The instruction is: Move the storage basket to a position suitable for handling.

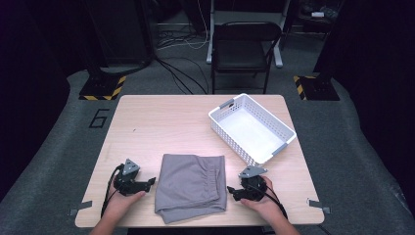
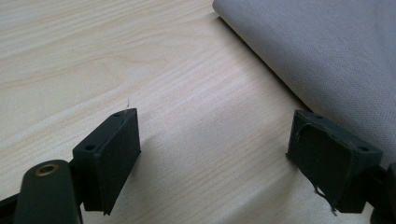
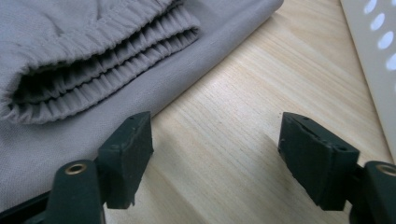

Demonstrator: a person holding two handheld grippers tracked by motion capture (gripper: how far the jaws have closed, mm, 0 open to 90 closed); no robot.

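Folded grey shorts (image 1: 191, 187) lie flat at the near middle of the tabletop (image 1: 161, 122), elastic waistband (gathered, doubled over) toward the right. The left claw (image 1: 151, 182) rests on the wood just beside their left edge, jaws spread with bare tabletop between them. The right claw (image 1: 231, 190) sits just beside the right edge, jaws likewise apart and pinching nothing. A white perforated basket (image 1: 286, 131) stands farther back on the right.
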